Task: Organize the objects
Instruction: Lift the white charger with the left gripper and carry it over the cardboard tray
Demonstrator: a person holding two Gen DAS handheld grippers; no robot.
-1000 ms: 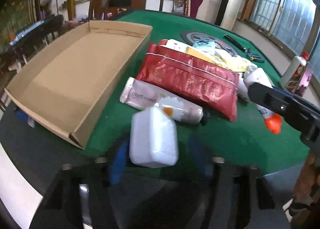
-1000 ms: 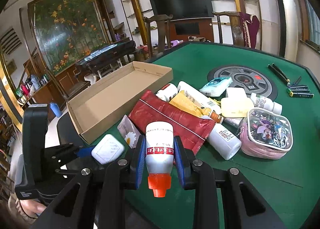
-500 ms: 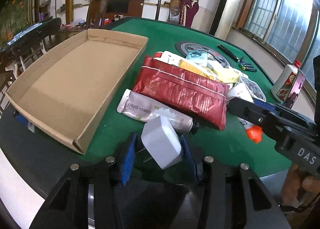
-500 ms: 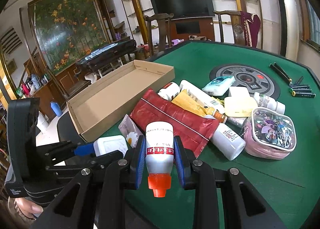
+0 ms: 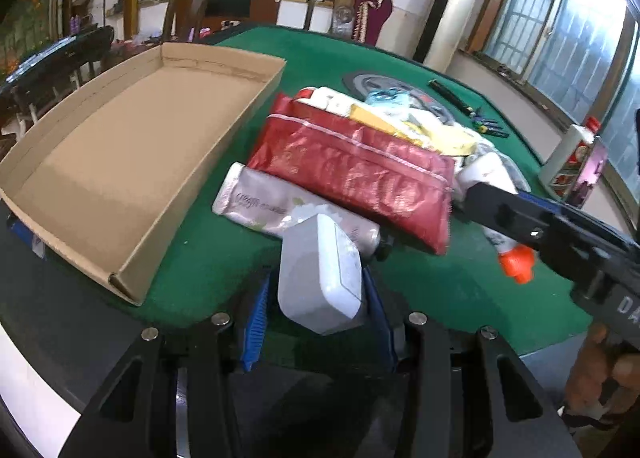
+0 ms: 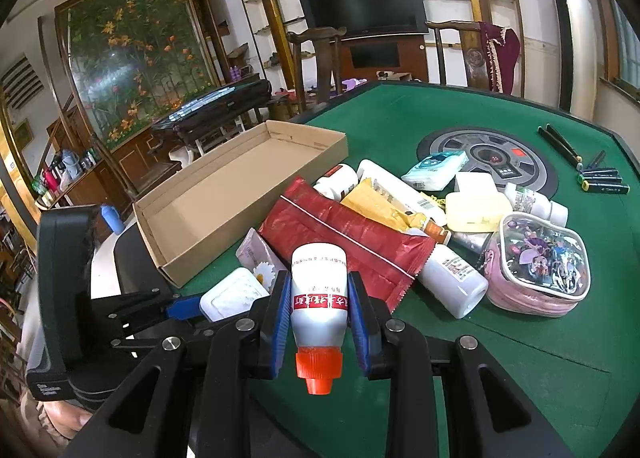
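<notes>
My left gripper [image 5: 316, 298] is shut on a white flat box [image 5: 320, 274], held tilted above the green table's near edge; it also shows in the right wrist view [image 6: 232, 294]. My right gripper [image 6: 318, 298] is shut on a white bottle with an orange cap [image 6: 319, 298], cap toward the camera; the bottle shows in the left wrist view [image 5: 516, 262]. An empty cardboard tray [image 5: 120, 153] lies to the left of the box, also seen in the right wrist view [image 6: 240, 193].
A pile lies on the green table [image 6: 520, 338]: red pouch [image 5: 352, 169], cream tube [image 5: 272, 205], pink clear case [image 6: 540, 262], white bottles [image 6: 452, 282], yellow packet [image 6: 380, 205], tissue pack [image 6: 436, 165]. Markers [image 6: 600, 177] lie far right. A bottle [image 5: 568, 157] stands at the right edge.
The left gripper has closed on the white box and lifted it, turning it on edge. The right gripper keeps holding the bottle, almost still.
</notes>
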